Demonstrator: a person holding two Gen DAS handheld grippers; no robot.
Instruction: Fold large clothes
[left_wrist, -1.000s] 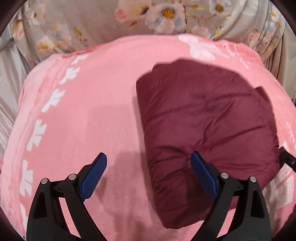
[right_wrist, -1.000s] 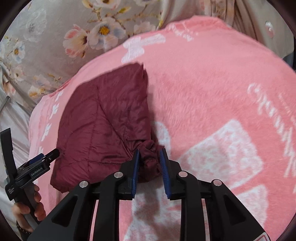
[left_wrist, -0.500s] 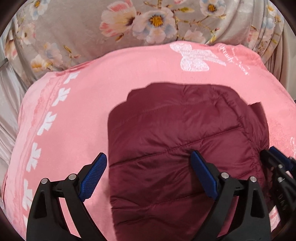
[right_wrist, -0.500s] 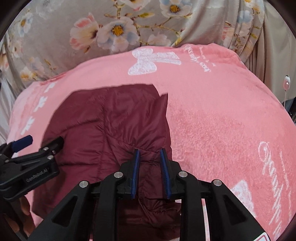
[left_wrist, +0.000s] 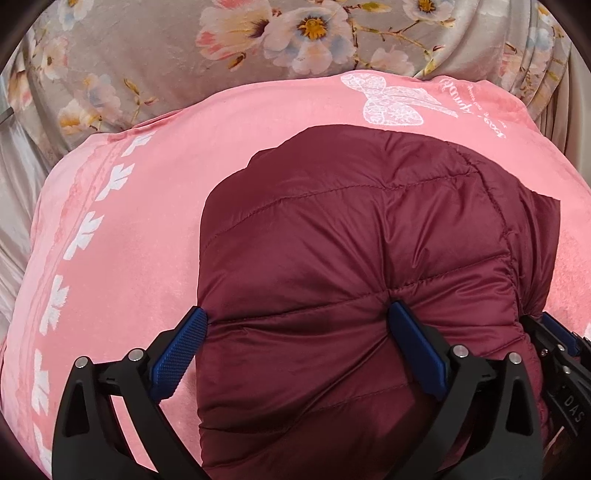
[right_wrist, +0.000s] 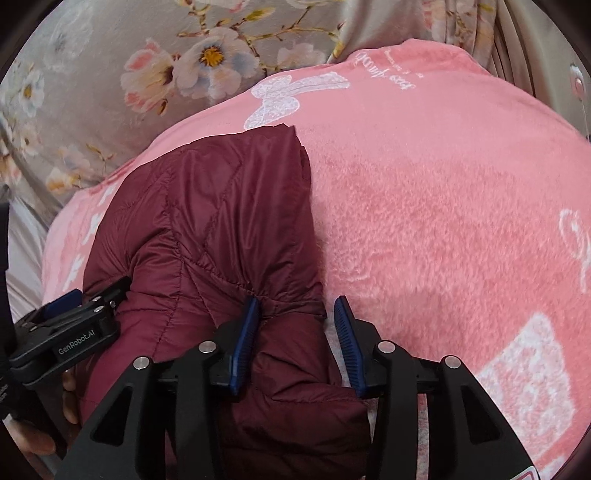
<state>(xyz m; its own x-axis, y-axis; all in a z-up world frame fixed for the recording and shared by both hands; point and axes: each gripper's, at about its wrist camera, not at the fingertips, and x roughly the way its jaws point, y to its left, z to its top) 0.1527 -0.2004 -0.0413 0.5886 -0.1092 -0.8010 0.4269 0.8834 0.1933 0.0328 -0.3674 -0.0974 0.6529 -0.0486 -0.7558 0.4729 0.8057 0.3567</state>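
Lying folded, maroon jacket (left_wrist: 354, 258), pink blanket (left_wrist: 140, 229)

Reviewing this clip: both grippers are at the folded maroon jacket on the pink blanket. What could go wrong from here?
1. The right gripper is opening with the maroon quilted puffer jacket still bunched between its pads; the puffy fold may spring back.
2. The left gripper, wide and opening, straddles the jacket's near edge; dragging could skew the bundle.
3. Closing low might also pinch the pink fleece blanket.

Black claw (right_wrist: 293, 334) frames, blue ribbed pads (right_wrist: 347, 341), silver screws (left claw (right_wrist: 79, 323) marked "GenRobot.AI").
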